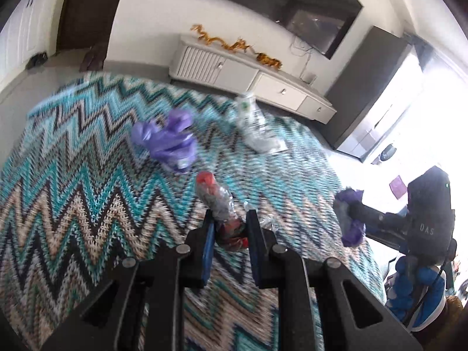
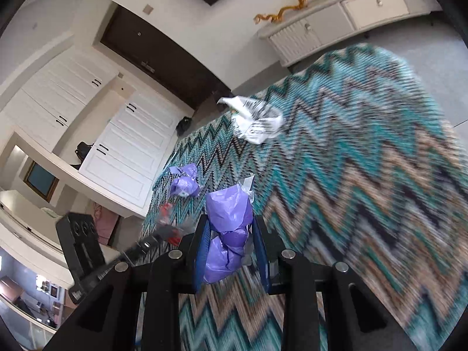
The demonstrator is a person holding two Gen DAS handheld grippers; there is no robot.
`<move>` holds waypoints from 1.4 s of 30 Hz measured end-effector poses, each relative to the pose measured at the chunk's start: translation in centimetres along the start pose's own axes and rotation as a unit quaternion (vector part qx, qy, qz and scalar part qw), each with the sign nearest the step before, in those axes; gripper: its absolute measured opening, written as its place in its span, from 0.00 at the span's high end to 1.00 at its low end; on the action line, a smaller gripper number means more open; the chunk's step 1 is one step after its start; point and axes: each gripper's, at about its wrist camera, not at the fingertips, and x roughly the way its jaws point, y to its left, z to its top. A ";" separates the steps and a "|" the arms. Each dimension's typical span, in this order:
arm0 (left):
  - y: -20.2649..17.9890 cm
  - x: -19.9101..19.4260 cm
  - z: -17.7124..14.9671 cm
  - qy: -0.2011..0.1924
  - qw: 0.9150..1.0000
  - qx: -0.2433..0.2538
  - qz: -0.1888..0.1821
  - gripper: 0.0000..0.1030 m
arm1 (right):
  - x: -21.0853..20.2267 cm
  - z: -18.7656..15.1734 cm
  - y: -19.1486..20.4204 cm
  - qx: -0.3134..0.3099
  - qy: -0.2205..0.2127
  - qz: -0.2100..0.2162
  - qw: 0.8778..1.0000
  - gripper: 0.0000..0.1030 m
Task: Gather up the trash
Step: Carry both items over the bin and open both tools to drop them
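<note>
My left gripper [image 1: 229, 219] is shut on a crushed clear plastic bottle with a red cap and label [image 1: 218, 201], held above the zigzag rug [image 1: 87, 193]. My right gripper [image 2: 231, 225] is shut on a crumpled purple bag wad [image 2: 229, 222]; it also shows in the left wrist view [image 1: 349, 216] at the right. Another purple crumpled bag [image 1: 169, 140] lies on the rug, also seen in the right wrist view [image 2: 184, 184]. A white printed wrapper [image 1: 257, 128] lies farther back, and shows in the right wrist view [image 2: 257, 120].
A white low cabinet [image 1: 248, 76] with orange tinsel stands against the far wall under a dark TV [image 1: 292, 5]. White cupboards [image 2: 117, 134] and a dark door [image 2: 163, 58] lie to the left. Bright window light is at the right.
</note>
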 end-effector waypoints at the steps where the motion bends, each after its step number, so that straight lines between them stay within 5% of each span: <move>1: -0.6 -0.8 -0.1 -0.004 1.000 0.008 -0.002 0.81 | -1.3 -0.6 0.0 -0.001 -0.007 -0.003 1.000 0.73; 9: -6.4 -5.2 -0.6 -0.026 0.998 0.062 -0.017 0.81 | -12.0 -4.7 -2.5 0.018 -0.082 -0.023 0.996 0.73; 18: -15.7 -3.6 -1.8 0.019 0.990 0.134 -0.050 0.81 | -23.0 -10.0 -9.2 0.087 -0.168 -0.052 0.981 0.73; 30: -32.5 5.8 -3.9 0.119 0.959 0.234 -0.104 0.81 | -29.9 -14.4 -20.1 0.184 -0.227 -0.121 0.949 0.73; 37: -41.8 13.5 -6.5 0.162 0.940 0.274 -0.124 0.81 | -30.8 -14.0 -25.7 0.220 -0.230 -0.153 0.935 0.73; 42: -45.6 19.0 -7.7 0.189 0.935 0.274 -0.125 0.81 | -30.7 -13.0 -28.9 0.233 -0.222 -0.179 0.930 0.72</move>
